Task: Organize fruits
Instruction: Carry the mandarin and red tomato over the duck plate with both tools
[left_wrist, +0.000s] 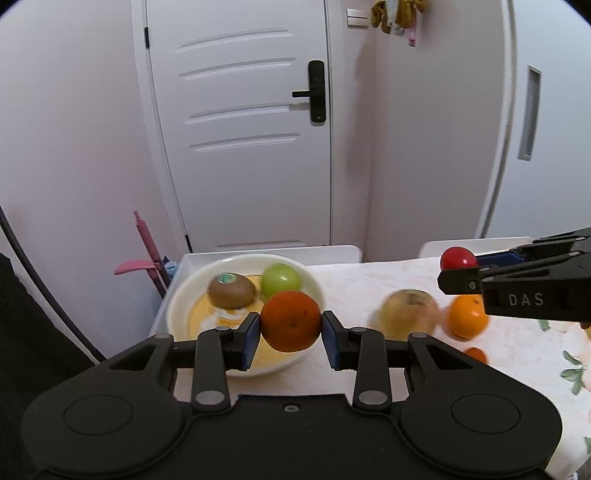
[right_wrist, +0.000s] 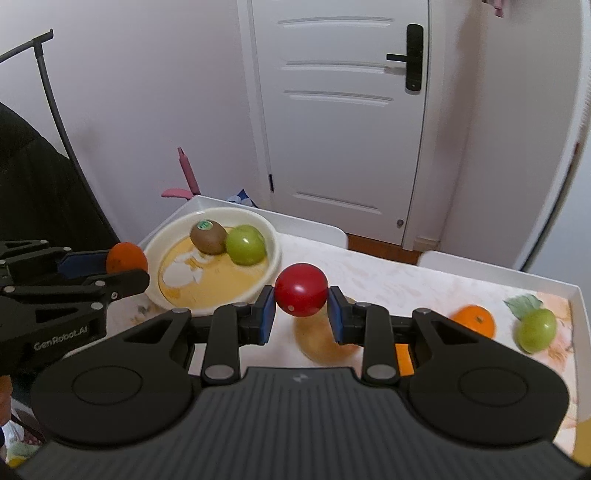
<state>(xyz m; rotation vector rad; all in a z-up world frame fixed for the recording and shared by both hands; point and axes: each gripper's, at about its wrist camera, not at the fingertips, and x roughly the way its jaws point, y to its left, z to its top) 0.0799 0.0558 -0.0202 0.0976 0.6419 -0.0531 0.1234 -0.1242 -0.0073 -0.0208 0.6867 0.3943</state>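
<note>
My left gripper (left_wrist: 291, 320) is shut on an orange (left_wrist: 291, 320) and holds it above the near rim of a cream bowl (left_wrist: 177, 295). The bowl holds a kiwi (left_wrist: 232, 291) and a green apple (left_wrist: 280, 280). My right gripper (right_wrist: 301, 290) is shut on a red fruit (right_wrist: 301, 290), held above the table to the right of the bowl (right_wrist: 271, 230). Below it lies a yellowish pear (right_wrist: 317, 347). The kiwi (right_wrist: 208, 236) and green apple (right_wrist: 245, 244) also show in the right wrist view.
On the floral tablecloth (right_wrist: 388, 273) lie another orange (right_wrist: 474, 319) and a second green apple (right_wrist: 536, 329) at the right. A white raised edge (right_wrist: 498, 269) runs along the table's far side. A white door (right_wrist: 343, 110) stands behind.
</note>
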